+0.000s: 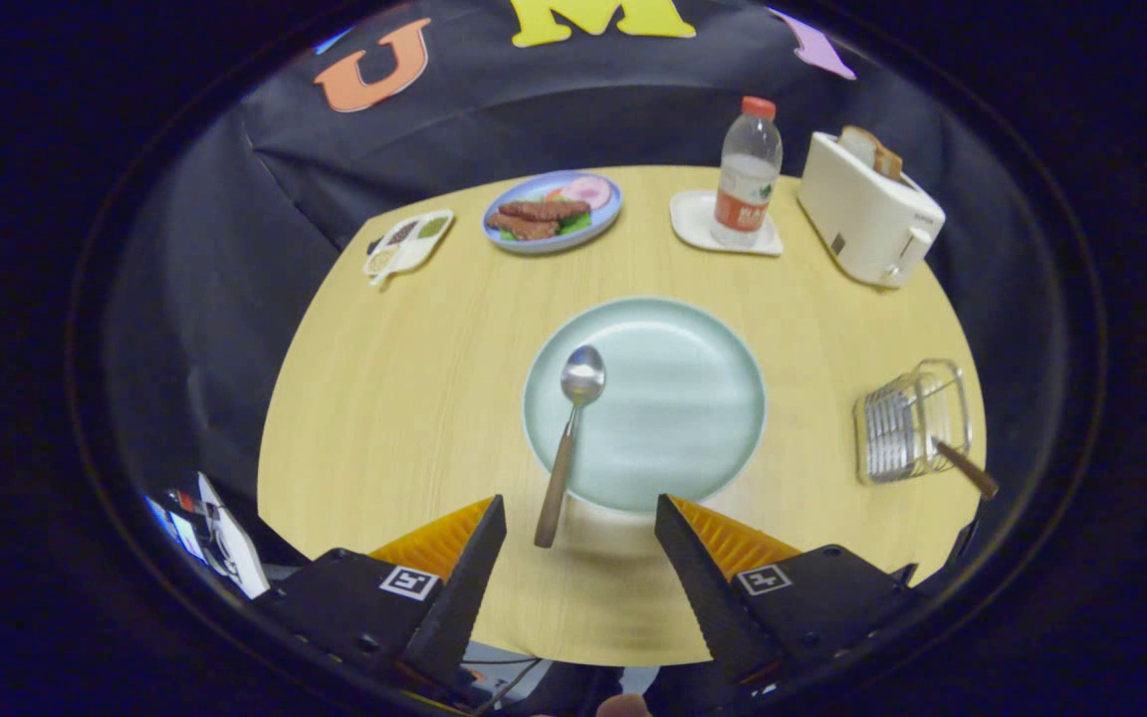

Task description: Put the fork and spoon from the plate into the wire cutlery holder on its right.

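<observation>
Steel-bowled and wooden-handled, the spoon (570, 438) lies on the left part of the pale green plate (693, 418) at the centre of the frame, bowl up toward the plate's middle, handle running down over the near rim and ending between the 2 fingers. The gripper (581, 518) hovers low in the frame, fingers spread wide with nothing held; the left tip sits just left of the handle's end, the right tip at the plate's near rim, neither touching the spoon as far as I can tell.

At the right of the frame stands the wire cutlery holder (912, 418), well apart from the plate, with a brown handle (967, 470) poking out of it toward the lower right; whether that is the fork cannot be told. Everything rests on a light wooden table (404, 398).

Across the upper frame, from left to right: a small divided dish (408, 243), a blue plate (552, 211) of meat and greens, a water bottle (748, 174) with a red cap on a white coaster (698, 221), and a white toaster (867, 214) with bread in its slot. Nothing lies between the fingers and the spoon.
</observation>
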